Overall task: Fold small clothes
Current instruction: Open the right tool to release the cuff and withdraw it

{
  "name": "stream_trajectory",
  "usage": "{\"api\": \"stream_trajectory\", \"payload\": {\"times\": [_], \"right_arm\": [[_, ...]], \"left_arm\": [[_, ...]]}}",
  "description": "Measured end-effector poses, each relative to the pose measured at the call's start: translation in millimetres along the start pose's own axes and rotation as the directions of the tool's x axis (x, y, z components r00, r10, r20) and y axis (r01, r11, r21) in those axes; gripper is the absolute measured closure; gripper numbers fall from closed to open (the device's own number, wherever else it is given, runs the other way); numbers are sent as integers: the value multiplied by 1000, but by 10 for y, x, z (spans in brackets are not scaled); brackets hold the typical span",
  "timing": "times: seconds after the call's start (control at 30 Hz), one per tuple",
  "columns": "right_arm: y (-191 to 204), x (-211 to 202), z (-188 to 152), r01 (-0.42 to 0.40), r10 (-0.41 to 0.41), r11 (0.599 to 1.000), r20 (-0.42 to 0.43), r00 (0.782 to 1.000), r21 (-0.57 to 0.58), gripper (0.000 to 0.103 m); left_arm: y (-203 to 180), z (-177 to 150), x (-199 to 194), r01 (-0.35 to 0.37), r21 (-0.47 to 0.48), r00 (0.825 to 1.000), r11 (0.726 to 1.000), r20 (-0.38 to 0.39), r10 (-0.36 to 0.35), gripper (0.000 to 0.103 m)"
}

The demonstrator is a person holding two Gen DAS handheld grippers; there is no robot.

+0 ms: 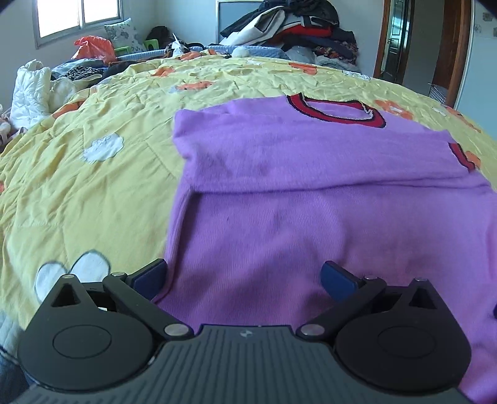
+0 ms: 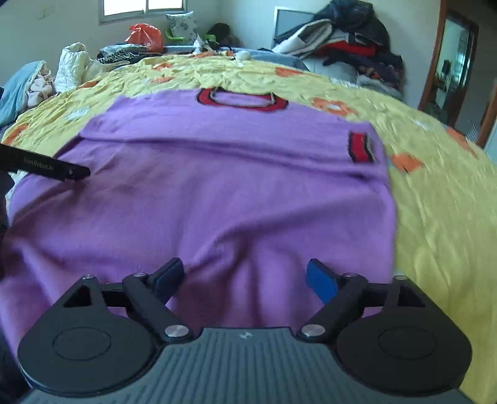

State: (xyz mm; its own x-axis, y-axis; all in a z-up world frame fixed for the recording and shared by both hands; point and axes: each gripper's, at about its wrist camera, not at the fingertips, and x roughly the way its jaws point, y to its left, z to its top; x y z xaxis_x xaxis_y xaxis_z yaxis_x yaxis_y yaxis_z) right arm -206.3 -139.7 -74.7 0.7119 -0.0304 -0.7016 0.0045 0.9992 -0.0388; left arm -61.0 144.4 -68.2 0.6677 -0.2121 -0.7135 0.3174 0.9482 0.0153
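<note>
A small purple sweater point(image 1: 310, 199) point(image 2: 217, 186) with a red and dark collar point(image 1: 335, 110) point(image 2: 242, 99) lies flat on the yellow bedspread point(image 1: 93, 186) point(image 2: 441, 202). Both sleeves are folded across its chest, and a red cuff point(image 1: 462, 155) point(image 2: 360, 147) shows at the right. My left gripper point(image 1: 243, 279) hovers open above the sweater's lower left part, nothing between its blue pads. My right gripper point(image 2: 245, 278) is open over the lower right part, with nothing between its pads. In the right wrist view the tip of the left gripper's finger point(image 2: 74, 172) reaches in from the left over the sweater.
A heap of clothes point(image 1: 310, 28) point(image 2: 348, 40) rises at the far side of the bed. An orange bag point(image 1: 94, 46) point(image 2: 144, 35), a pillow point(image 1: 124, 34) and white padded fabric point(image 1: 31, 90) point(image 2: 73, 65) lie at the far left. A doorway point(image 1: 400, 40) point(image 2: 453, 68) stands at the right.
</note>
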Motion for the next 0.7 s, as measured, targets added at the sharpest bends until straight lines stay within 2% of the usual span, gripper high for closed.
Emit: {"api": "stream_trajectory", "payload": {"times": [0.07,0.2,0.33,0.4,0.47,0.57,0.63,0.67,0.7], "right_arm": [[-69,-104,-174,-8,7,1000,12,1000,17,3],[-168,-309,-400,-35,34,999,28,999,14,3],[-242,-449,-407,-46,46,999,10,999,23,3],[-333,-512,-386,-6,3,999,60,998,35,3],[-508,-491,-330,8,-17,995,90,996,101,3],[-883,-340,-236,-69,36,970,140,989,234,4],[-1163,-164,-162,-99,56,937,137,989,335,27],[-1292,-68,-137,-123,77,916,134,988,382,50],[-1381,11,-115,-141,94,900,134,987,412,58]], "left_arm": [[45,-81,-66,8,-2,1000,1000,6,-8,0],[192,-254,-240,53,0,999,999,-2,-53,0],[374,-427,-389,101,25,995,995,24,-101,0],[460,-481,-440,108,10,994,994,31,-109,0],[548,-497,-457,128,-18,991,992,34,-127,0],[650,-394,-399,153,-39,987,987,48,-152,0],[681,-239,-274,194,-22,981,981,31,-193,0],[682,-157,-199,186,-9,982,982,19,-186,0],[672,-85,-131,184,5,983,983,6,-184,0]]}}
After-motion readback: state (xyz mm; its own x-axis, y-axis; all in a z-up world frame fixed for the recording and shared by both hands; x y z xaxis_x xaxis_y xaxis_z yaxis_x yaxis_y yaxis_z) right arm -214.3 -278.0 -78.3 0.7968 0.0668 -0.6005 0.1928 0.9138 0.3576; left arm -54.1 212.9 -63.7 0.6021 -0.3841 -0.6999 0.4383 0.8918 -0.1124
